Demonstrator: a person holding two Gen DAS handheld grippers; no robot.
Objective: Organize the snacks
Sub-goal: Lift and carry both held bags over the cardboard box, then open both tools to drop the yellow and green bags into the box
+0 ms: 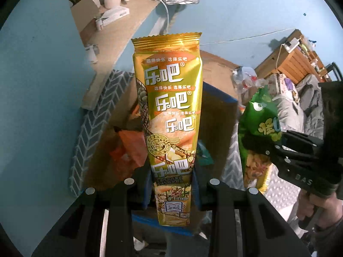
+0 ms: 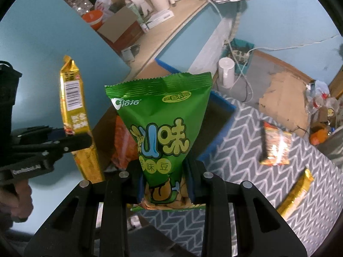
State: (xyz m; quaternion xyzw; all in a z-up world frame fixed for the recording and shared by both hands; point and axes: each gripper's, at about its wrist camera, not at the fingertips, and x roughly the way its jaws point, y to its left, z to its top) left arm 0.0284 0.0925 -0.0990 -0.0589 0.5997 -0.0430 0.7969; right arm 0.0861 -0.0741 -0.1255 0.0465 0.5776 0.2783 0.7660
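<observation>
Black tool (image 1: 172, 190) arms, silver screws

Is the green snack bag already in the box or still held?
Still held: the right gripper is shut on the green snack bag, above the box.

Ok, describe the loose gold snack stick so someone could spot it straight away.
Start at the grey chevron-patterned mat beside the blue-rimmed box. Two snacks lie loose on it. The gold stick pack is the long, thin one nearest the mat's edge, unlike the squat orange packet above it.
</observation>
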